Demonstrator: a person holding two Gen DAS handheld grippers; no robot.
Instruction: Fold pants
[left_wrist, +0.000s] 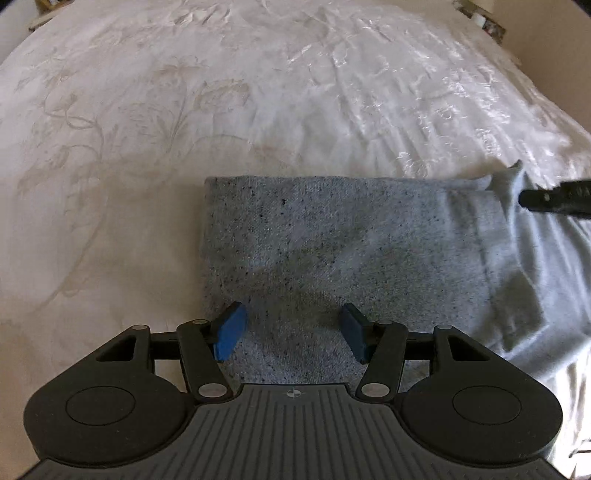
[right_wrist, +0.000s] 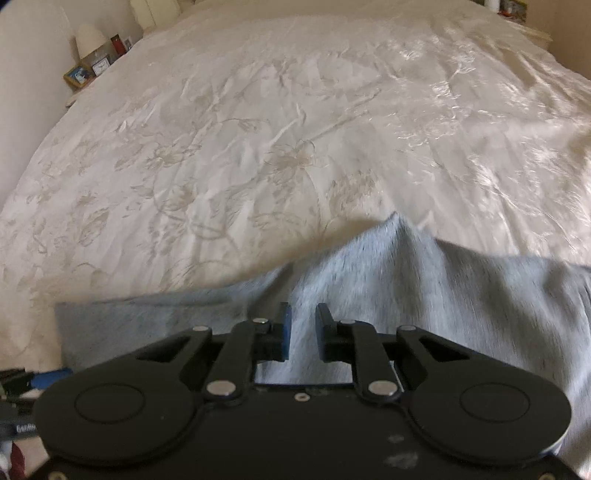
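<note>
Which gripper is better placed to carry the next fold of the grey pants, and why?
Probably the right gripper: its fingers pinch a raised ridge of the pants. The left gripper is open above the flat folded part, holding nothing.

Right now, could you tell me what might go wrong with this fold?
1. The right tongs pinch only a narrow peak of the grey pants; it may slip out.
2. The left tongs hang open over the folded part, so pulling may drag it across the bedspread.
</note>
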